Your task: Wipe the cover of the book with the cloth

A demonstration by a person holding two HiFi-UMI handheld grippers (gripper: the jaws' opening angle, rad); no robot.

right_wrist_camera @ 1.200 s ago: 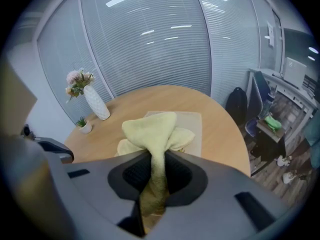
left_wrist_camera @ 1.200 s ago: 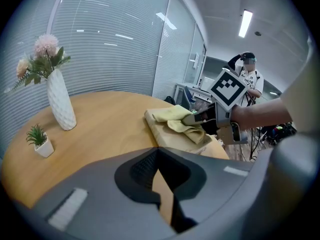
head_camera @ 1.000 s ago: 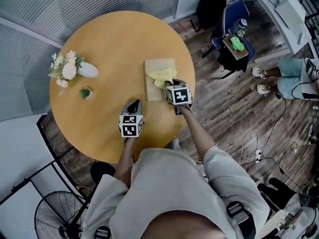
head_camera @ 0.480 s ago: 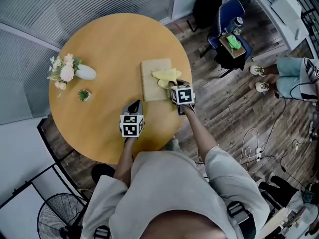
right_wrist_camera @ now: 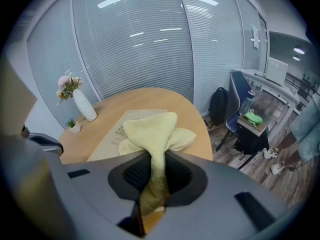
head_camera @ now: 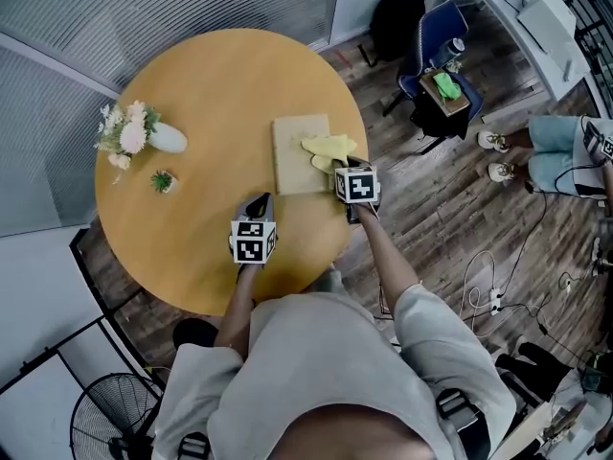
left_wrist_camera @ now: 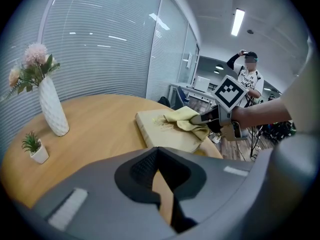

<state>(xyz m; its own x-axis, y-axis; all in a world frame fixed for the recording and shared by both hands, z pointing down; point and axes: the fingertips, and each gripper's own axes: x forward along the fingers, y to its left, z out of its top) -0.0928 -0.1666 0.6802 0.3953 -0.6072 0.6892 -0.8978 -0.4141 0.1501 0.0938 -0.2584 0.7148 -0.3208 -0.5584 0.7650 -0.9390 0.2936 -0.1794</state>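
Note:
A tan book [head_camera: 299,151] lies flat on the round wooden table [head_camera: 211,94], close to its right edge. A yellow cloth [head_camera: 328,149] rests on the book's right part and hangs past that edge. My right gripper [head_camera: 341,167] is shut on the cloth just right of the book; in the right gripper view the cloth [right_wrist_camera: 152,134] is bunched between the jaws above the book [right_wrist_camera: 112,134]. My left gripper [head_camera: 257,203] hovers over bare table in front of the book, shut on nothing. From the left gripper view, the book [left_wrist_camera: 165,131], cloth [left_wrist_camera: 187,120] and right gripper [left_wrist_camera: 206,118] lie ahead.
A white vase of flowers [head_camera: 153,134] and a small potted plant [head_camera: 165,180] stand at the table's left. Off the table to the right are a blue chair [head_camera: 445,56], a black backpack [head_camera: 402,17], a seated person's legs [head_camera: 560,151] and floor cables [head_camera: 488,295].
My right gripper has dragged the cloth rightward over the cover, from the book's middle to its right edge. The left gripper has stayed where it was.

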